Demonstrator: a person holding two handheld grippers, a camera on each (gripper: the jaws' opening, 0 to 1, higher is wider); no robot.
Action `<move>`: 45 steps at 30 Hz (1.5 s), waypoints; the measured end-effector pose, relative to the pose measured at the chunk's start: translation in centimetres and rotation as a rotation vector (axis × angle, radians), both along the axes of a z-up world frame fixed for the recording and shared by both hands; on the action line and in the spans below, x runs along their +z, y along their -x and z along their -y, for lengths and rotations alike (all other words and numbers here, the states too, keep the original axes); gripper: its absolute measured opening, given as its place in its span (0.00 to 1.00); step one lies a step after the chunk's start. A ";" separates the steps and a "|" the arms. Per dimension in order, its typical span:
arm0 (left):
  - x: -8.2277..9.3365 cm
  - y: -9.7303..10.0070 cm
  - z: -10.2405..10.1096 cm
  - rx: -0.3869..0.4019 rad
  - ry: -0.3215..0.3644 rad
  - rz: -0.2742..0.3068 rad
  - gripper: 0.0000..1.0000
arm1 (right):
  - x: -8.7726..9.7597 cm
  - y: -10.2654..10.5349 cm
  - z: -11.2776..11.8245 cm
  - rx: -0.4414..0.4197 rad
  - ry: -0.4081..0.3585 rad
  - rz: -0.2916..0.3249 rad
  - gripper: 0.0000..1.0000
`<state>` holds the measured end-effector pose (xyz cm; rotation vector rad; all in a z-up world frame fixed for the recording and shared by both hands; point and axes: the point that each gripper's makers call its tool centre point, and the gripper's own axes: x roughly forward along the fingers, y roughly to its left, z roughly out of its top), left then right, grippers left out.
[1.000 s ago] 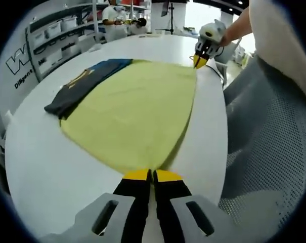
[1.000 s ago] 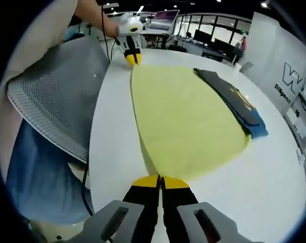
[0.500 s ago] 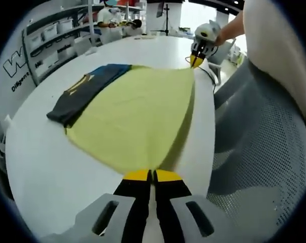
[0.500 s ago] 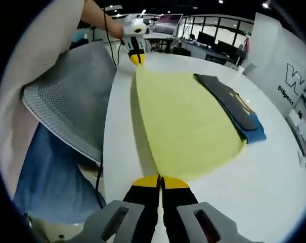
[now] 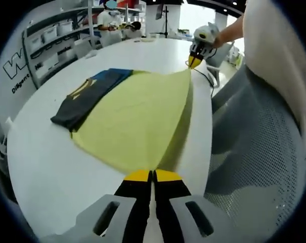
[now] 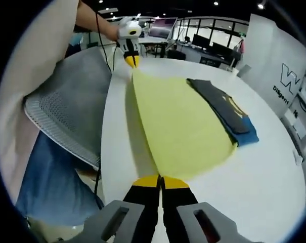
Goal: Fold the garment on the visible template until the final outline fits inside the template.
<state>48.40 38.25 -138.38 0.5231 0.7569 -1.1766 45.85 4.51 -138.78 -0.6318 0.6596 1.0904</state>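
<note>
Both grippers, left gripper (image 5: 153, 175) and right gripper (image 6: 161, 180), are pinching corners of the yellow fabric garment (image 5: 135, 119), lifting its near edge off the white table (image 5: 46, 167); uneven tension risks dragging it off the folded dark-and-blue template (image 5: 84, 93).

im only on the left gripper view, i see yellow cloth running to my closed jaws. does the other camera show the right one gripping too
Observer: Yes. In the right gripper view, the right gripper has its jaws shut on the near edge of the yellow fabric garment.
Operator: what's past the dark folded thing on its far side
Observer: A blue sheet pokes out beyond the dark folded garment, towards a white wall with lettering.
Operator: and beside the table on my side
Observer: A grey mesh chair back, with blue denim cloth below it.
</note>
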 end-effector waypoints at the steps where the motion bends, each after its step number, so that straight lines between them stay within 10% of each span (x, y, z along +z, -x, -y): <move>1: 0.3 -0.2 0.1 -0.006 -0.001 -0.003 0.00 | 0.3 -0.3 0.0 0.002 0.001 0.006 0.00; 26: 7.3 -15.8 0.9 0.027 0.042 -0.065 0.00 | 7.0 -18.0 1.1 0.002 -0.001 0.125 0.00; 45: 5.6 -30.7 2.0 0.193 0.064 -0.090 0.00 | 5.2 -31.8 1.8 -0.067 0.000 0.087 0.00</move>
